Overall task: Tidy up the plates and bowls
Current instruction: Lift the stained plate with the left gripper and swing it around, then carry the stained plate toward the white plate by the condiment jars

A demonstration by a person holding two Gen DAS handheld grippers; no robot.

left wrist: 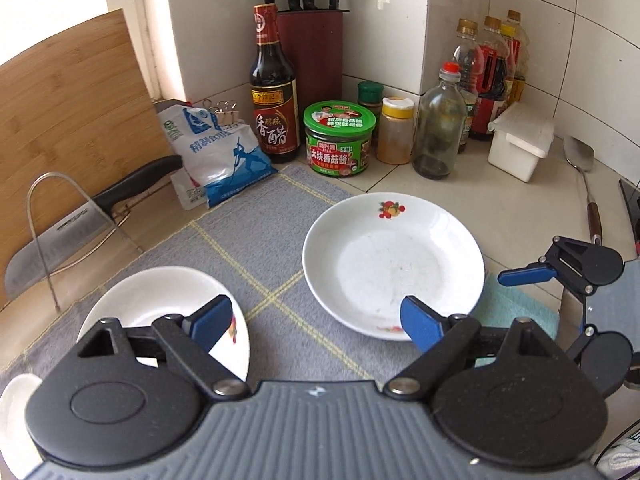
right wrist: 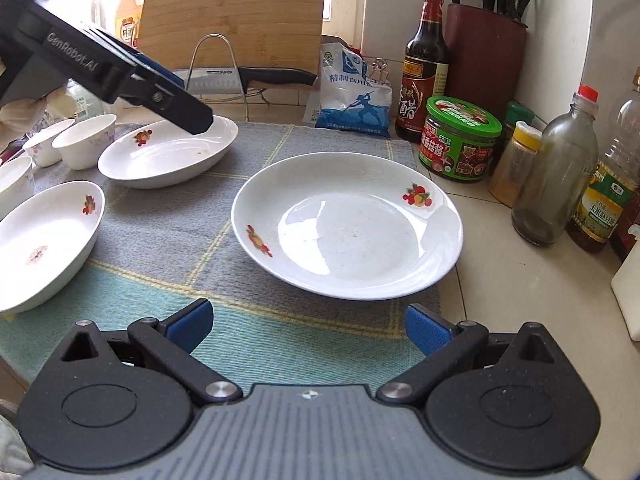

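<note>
Left hand-held gripper (left wrist: 316,322) released, above mat (left wrist: 256,248); right hand-held gripper (right wrist: 308,326) released, nothing grasped, near plate (right wrist: 348,228)

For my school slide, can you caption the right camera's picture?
Open right gripper faces a fruit-print plate on a grey mat.

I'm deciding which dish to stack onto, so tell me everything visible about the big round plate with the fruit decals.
The big round plate is white, glossy, ceramic-looking and shallow, with a wide sloping rim bearing two red-and-orange fruit decals. It is empty apart from faint specks, lies flat and upright on the grey checked mat, near the condiment jars. Nothing else touches it.
</note>
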